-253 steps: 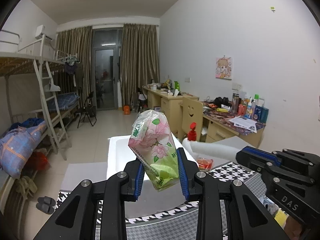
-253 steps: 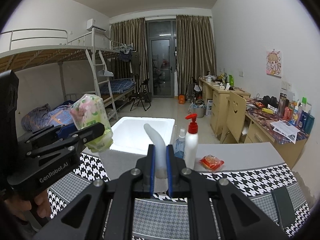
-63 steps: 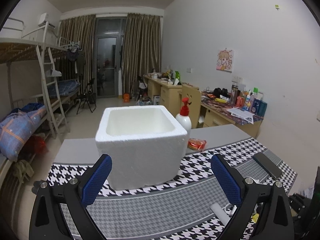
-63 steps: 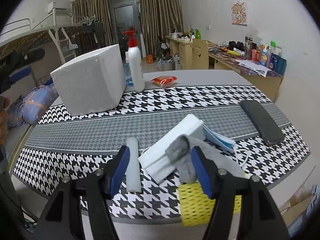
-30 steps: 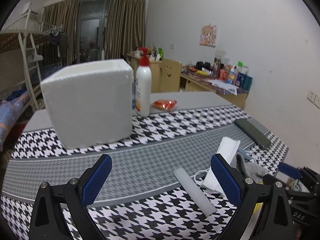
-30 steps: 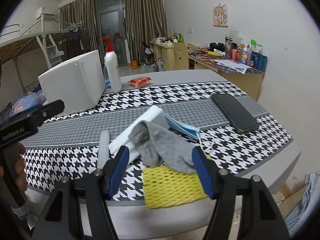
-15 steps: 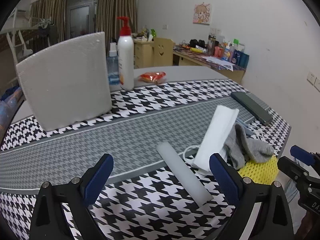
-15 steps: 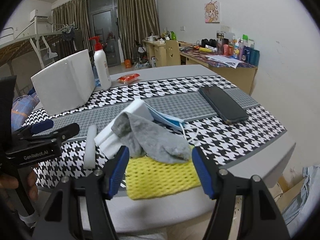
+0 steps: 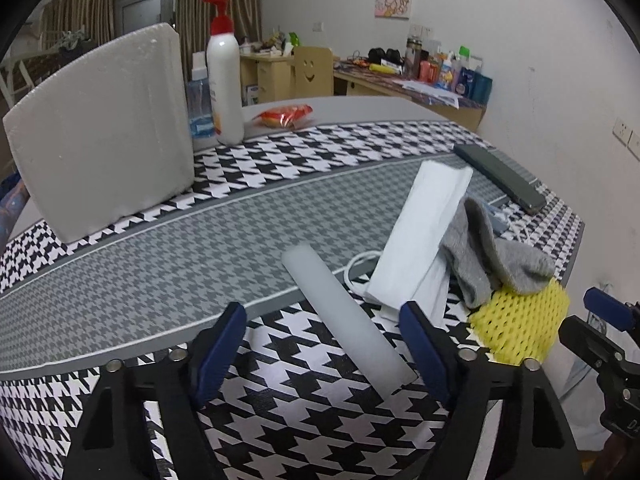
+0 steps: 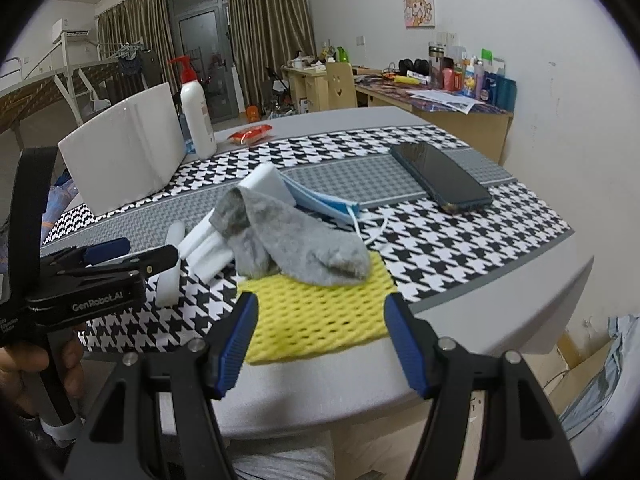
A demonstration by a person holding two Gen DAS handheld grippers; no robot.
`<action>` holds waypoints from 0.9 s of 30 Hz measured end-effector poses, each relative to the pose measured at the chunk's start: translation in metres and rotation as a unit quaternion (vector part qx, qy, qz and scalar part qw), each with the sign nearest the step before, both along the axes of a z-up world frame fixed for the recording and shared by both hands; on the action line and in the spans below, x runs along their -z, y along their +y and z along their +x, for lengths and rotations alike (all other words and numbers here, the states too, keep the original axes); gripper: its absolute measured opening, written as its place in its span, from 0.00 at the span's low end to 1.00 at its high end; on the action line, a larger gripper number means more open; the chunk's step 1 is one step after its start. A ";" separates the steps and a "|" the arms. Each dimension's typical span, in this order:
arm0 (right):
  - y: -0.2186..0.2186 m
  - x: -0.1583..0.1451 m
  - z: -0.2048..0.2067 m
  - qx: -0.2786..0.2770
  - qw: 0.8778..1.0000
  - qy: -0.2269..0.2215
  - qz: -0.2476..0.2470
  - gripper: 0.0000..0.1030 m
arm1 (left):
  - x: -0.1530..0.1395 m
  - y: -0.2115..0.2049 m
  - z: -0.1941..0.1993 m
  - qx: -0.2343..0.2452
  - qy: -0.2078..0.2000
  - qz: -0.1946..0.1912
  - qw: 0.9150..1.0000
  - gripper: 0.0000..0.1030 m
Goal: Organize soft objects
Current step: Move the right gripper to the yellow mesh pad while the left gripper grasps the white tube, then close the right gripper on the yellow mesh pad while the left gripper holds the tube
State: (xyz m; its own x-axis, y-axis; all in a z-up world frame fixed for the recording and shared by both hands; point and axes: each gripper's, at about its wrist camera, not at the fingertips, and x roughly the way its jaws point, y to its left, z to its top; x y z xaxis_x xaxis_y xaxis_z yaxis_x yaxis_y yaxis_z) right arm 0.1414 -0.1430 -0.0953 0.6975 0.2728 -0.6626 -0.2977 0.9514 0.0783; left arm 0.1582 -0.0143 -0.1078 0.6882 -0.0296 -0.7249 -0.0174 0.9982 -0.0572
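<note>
Grey sock (image 10: 296, 240) overlapping yellow mesh (image 10: 320, 316), mask (image 10: 324, 202) half-hidden

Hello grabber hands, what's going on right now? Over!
Left gripper jaws just closing around white foam tube, not gripping yet. Right gripper open over yellow foam net. Grey sock lies on net, in the way.

White walls (image 10: 560, 80) enclose the room, one bearing a small cartoon poster (image 10: 419, 1). Brown curtains (image 10: 264, 28) flank a dark glass door (image 10: 204, 60) at the far end. Along the right wall stand wooden desks (image 10: 452, 114) crowded with bottles, with a smiley-backed wooden chair (image 10: 341, 84) beside them. A metal bunk bed (image 10: 48, 84) stands on the left, an air conditioner (image 10: 74, 30) mounted above.
</note>
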 end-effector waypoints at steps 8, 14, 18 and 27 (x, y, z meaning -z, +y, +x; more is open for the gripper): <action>-0.001 0.008 -0.002 -0.004 1.000 0.010 0.001 0.68 | 0.008 -0.005 0.004 0.000 0.015 0.007 1.000 0.59; 0.002 0.013 0.002 -0.013 1.000 0.021 0.004 0.68 | 0.008 -0.013 0.006 0.018 0.011 0.005 1.000 0.35; 0.006 0.021 0.009 -0.012 0.999 0.035 0.000 0.68 | 0.007 -0.013 0.007 0.020 0.010 0.002 1.000 0.31; 0.015 0.023 0.009 -0.008 0.998 0.038 -0.040 0.58 | 0.007 -0.007 0.005 0.027 0.008 -0.018 0.999 0.26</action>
